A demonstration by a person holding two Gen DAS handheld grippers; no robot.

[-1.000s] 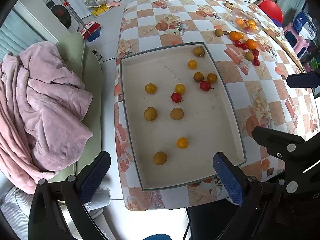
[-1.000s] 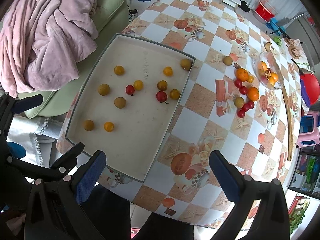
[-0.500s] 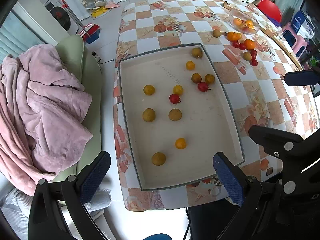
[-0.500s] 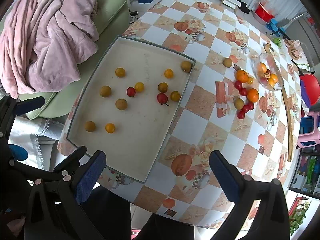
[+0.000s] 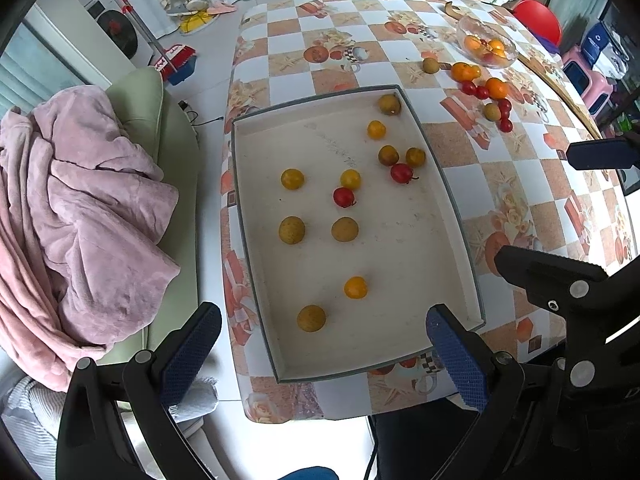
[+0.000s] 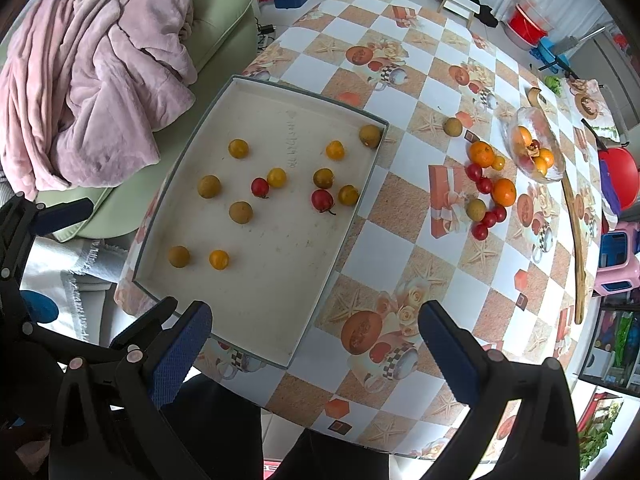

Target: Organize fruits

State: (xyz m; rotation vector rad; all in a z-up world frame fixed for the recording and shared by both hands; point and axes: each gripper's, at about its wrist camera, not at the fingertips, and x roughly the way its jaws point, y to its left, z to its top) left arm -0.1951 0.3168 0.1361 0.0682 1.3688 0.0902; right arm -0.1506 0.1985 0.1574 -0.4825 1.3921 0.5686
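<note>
A shallow white tray [image 5: 448,196] [image 6: 340,236] lies on the checkered table and holds several small yellow, brown and red fruits. A loose pile of oranges, cherry tomatoes and brown fruits [image 5: 486,94] [image 6: 488,192] lies on the table beyond the tray. A glass bowl [image 5: 486,42] [image 6: 538,152] with fruit stands behind the pile. My left gripper [image 5: 324,354] is open and empty, high above the tray's near edge. My right gripper [image 6: 314,354] is open and empty, above the tray's near right corner.
A green sofa [image 5: 160,128] with a pink blanket [image 5: 80,208] stands left of the table. A long wooden board [image 6: 576,216] lies along the table's right side. A red chair [image 6: 622,176] and pink stool [image 6: 616,264] stand beyond it.
Both grippers have risen and drawn back a little, so the tray and fruits look slightly smaller. Both stay open. No fruit has moved.
</note>
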